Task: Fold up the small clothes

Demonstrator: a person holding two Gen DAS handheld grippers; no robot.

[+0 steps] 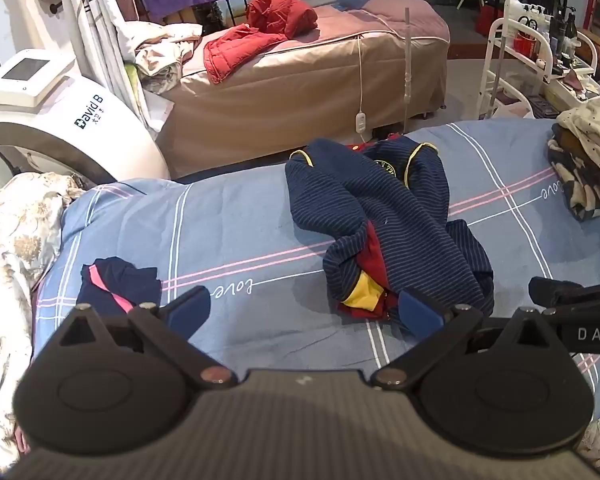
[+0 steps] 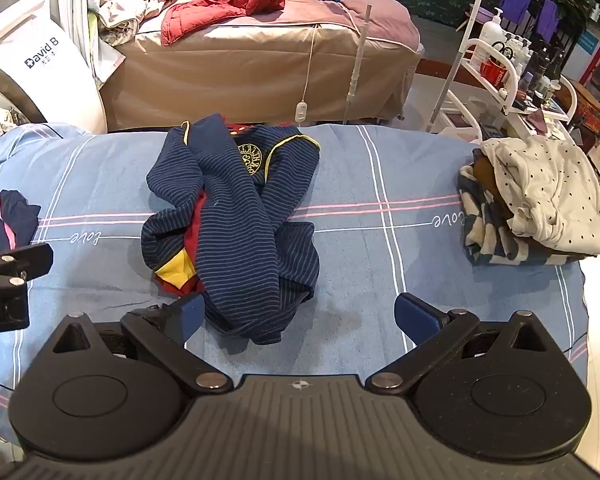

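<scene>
- The crumpled navy pinstriped child's garment with red and yellow lining [image 2: 236, 216] lies bunched in the middle of the blue plaid bed sheet [image 2: 380, 280], its crest and yellow-piped neckline toward the far edge.
- The left gripper [image 1: 304, 312] has its jaws spread wide and holds nothing; its right pad sits just beside the red-and-yellow hem.
- The right gripper [image 2: 296, 316] is likewise spread and empty, its left pad touching or nearly touching the near hem.
- Judged step: take hold and spread the garment flat before any fold. Each gripper should pinch one layer only at a separate corner of the near hem, then draw apart so the twisted sleeves untangle.
- Risk: grabbing sheet with cloth, or catching both layers.
- A small folded navy piece with a pink stripe [image 1: 116, 284] lies well apart on the left.
- A pile of cream polka-dot and striped clothes [image 2: 540, 200] sits at the right edge, clear of the working area.
</scene>
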